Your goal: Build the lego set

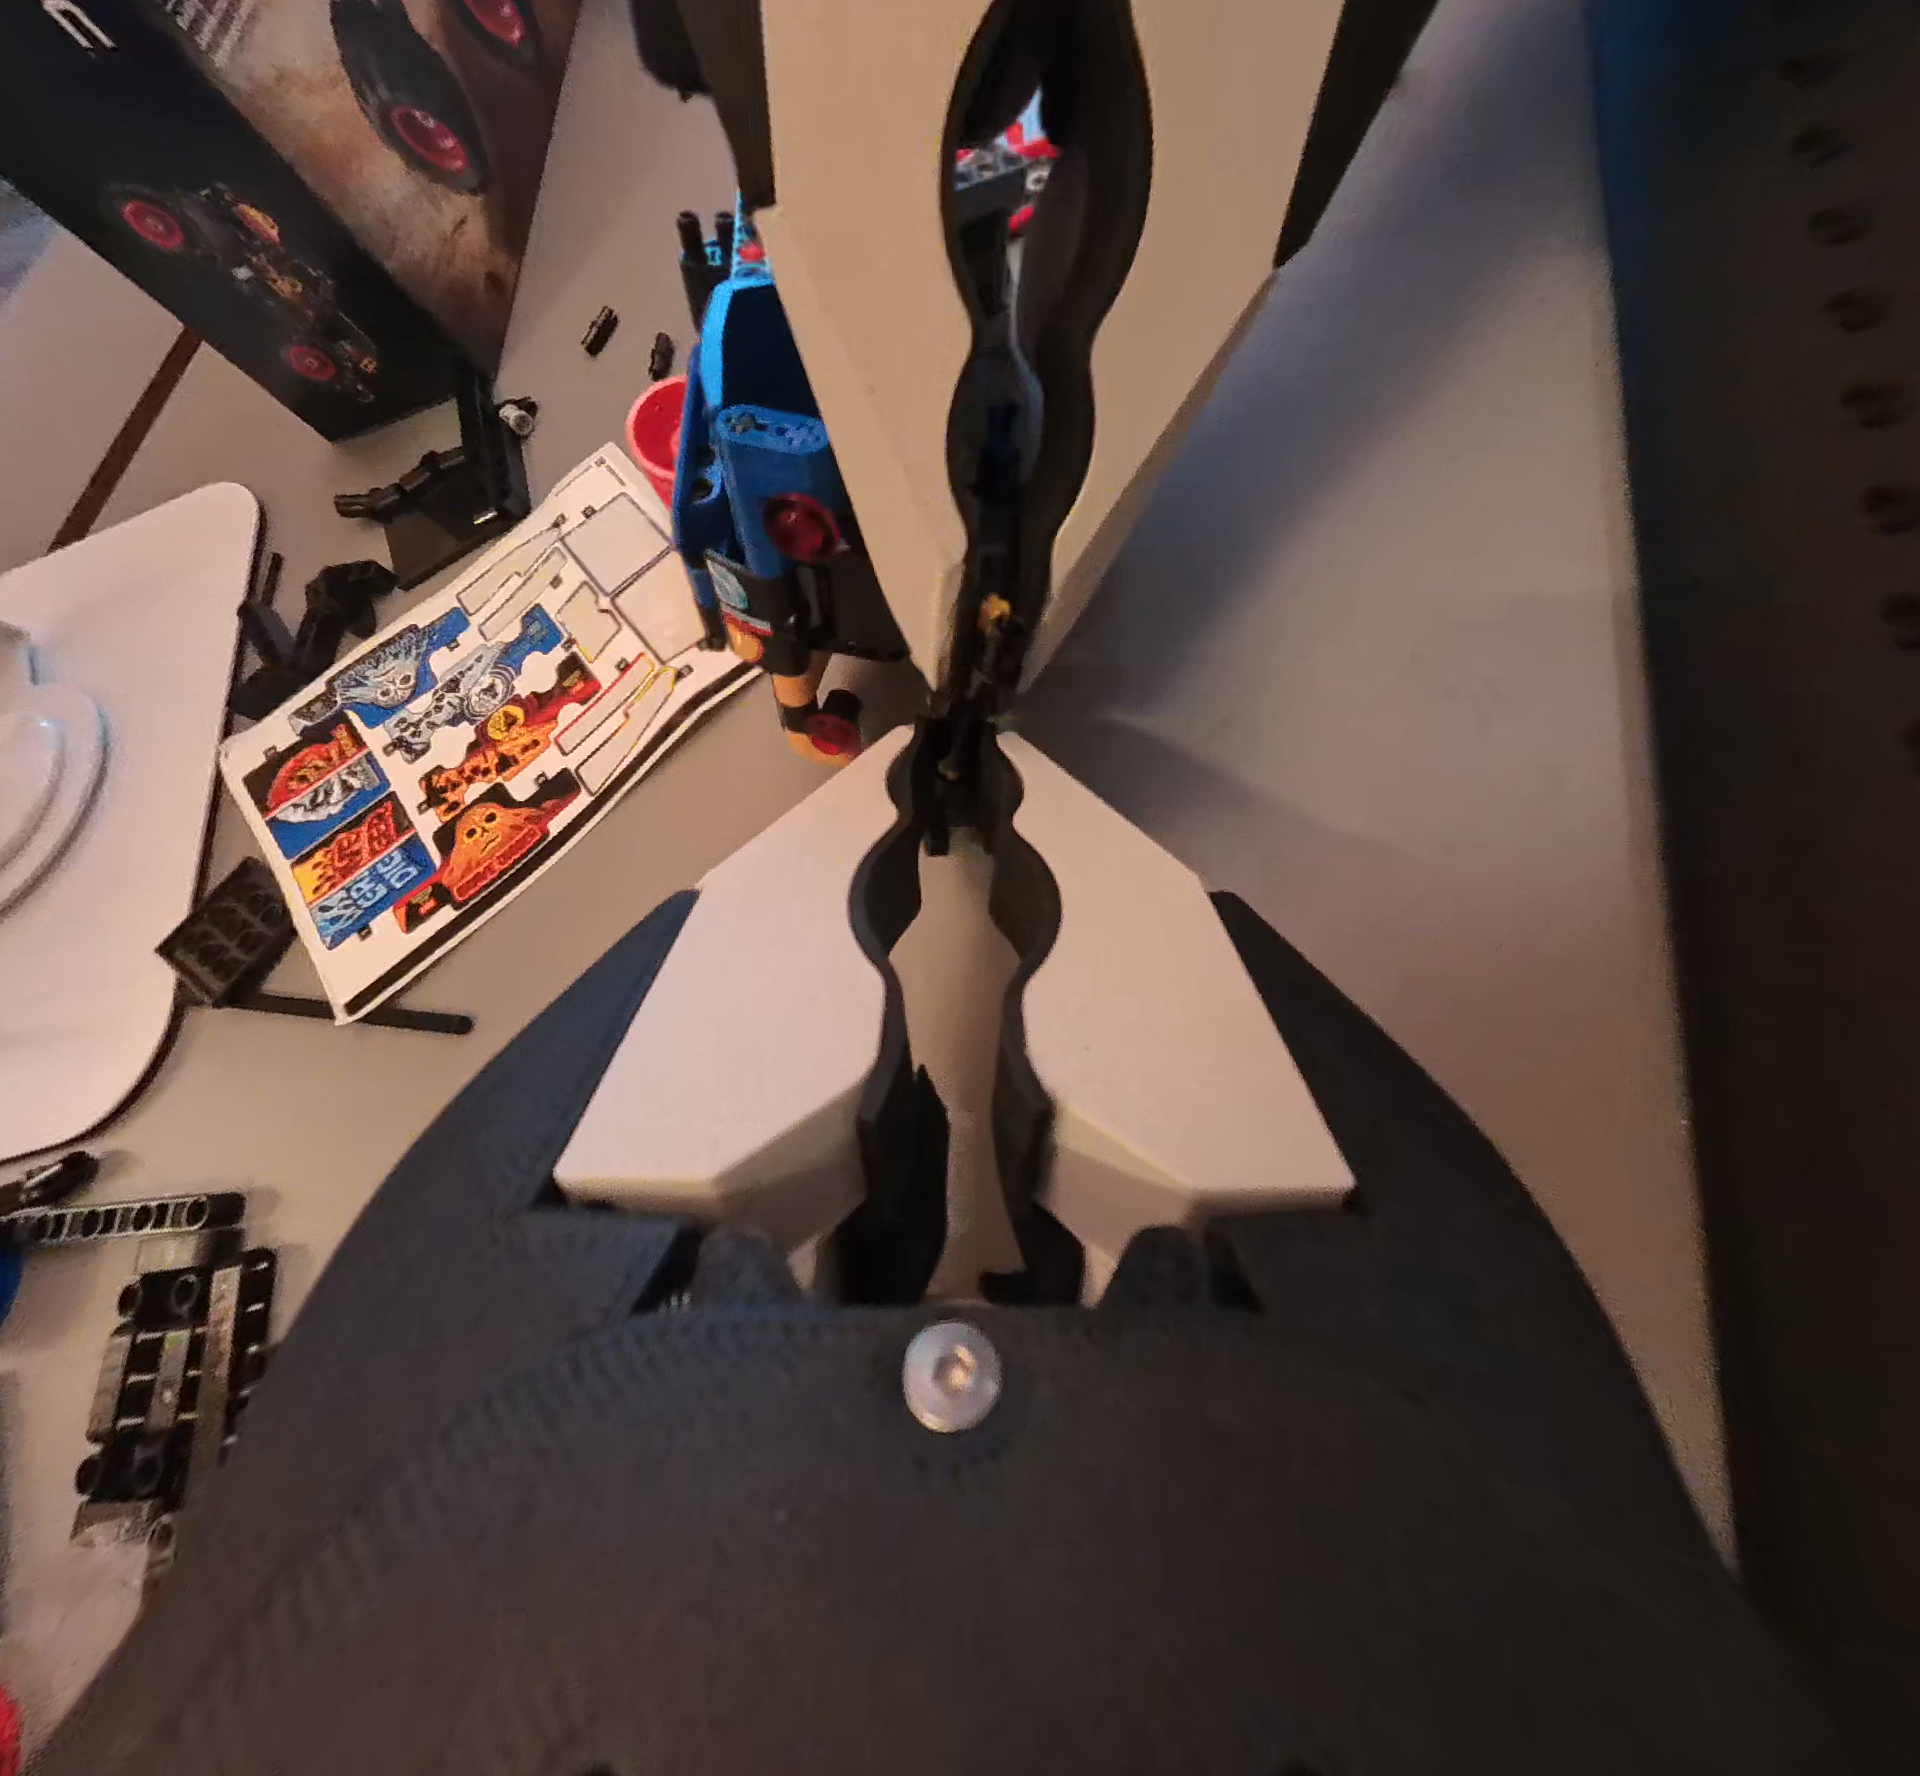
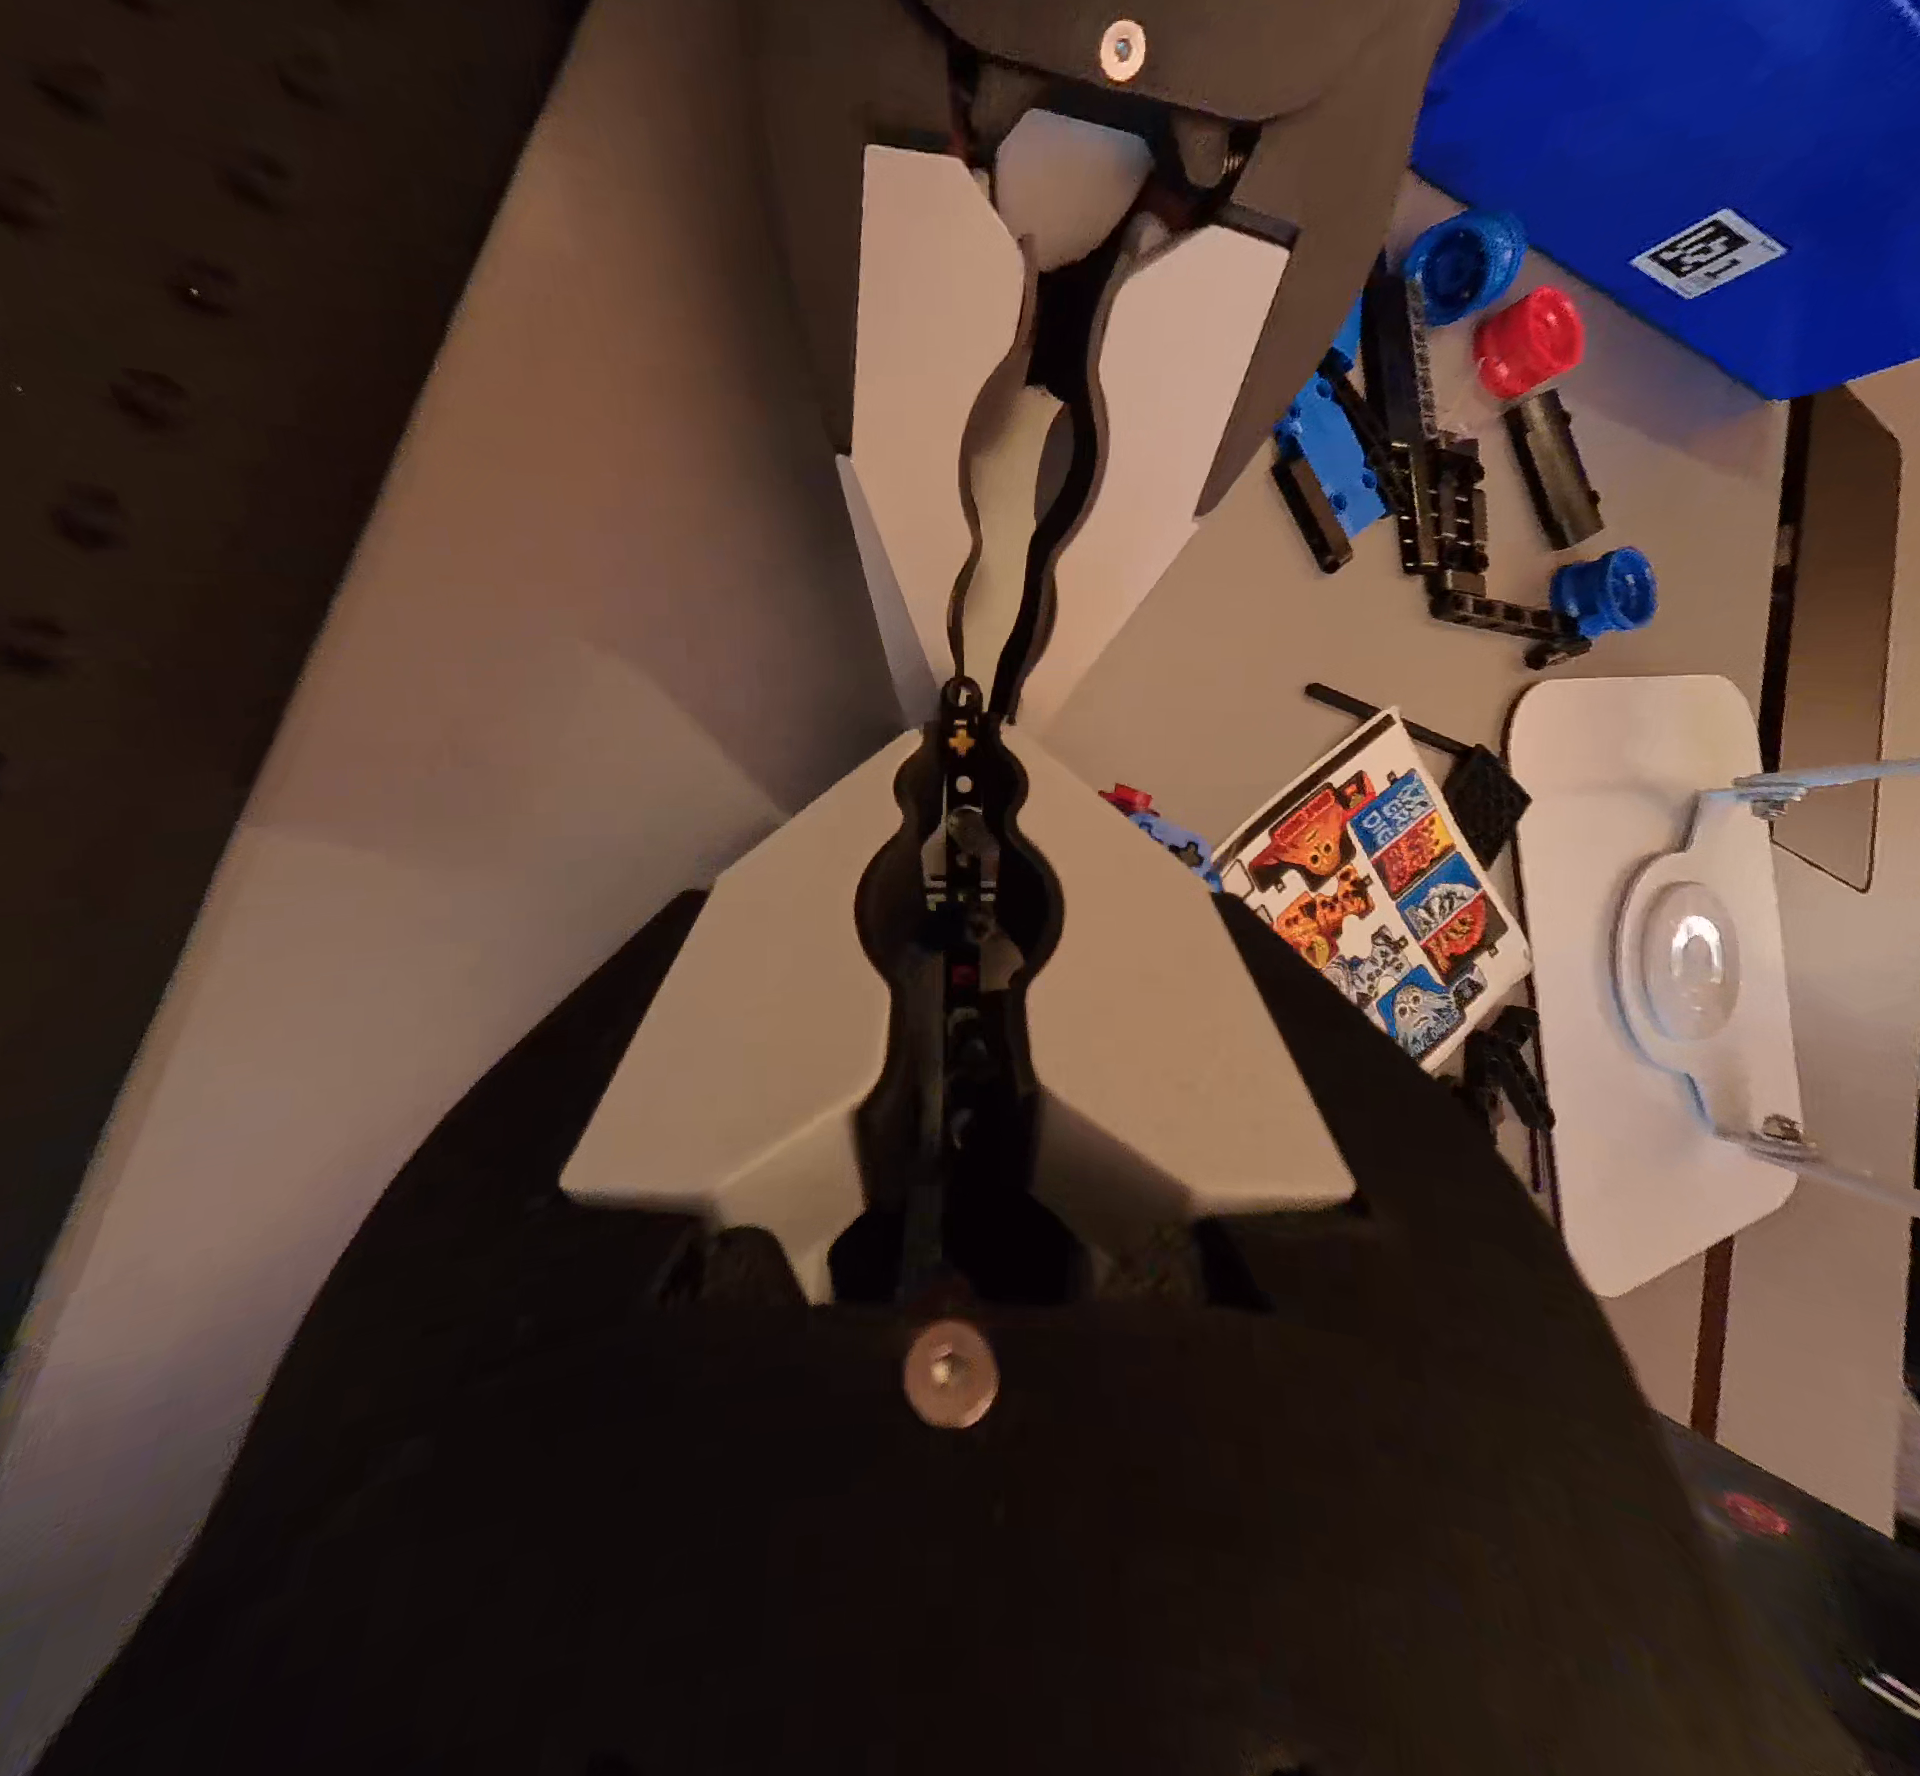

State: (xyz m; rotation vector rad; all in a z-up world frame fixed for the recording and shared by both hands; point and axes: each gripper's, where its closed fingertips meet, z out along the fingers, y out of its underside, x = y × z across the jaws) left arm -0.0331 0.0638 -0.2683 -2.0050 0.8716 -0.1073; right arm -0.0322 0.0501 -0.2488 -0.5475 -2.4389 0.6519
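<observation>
Grey table [image 1: 644,116], both fingers pairs gripping black lego beam [image 2: 961,833], sticker sheet [image 1: 457,739] nearby

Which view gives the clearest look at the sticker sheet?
The left wrist view: the sticker sheet lies fully visible on the table, left of the left gripper, printed panels and peeled blanks both showing. In the right wrist view it appears smaller, its near edge cut off by the right gripper.

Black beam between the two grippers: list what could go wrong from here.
1. The left gripper and right gripper meet tip to tip on the thin black beam; a misaligned push could twist it or pop it loose.
2. A dropped piece could land among the loose black parts beside the sticker sheet and be hard to find.
</observation>
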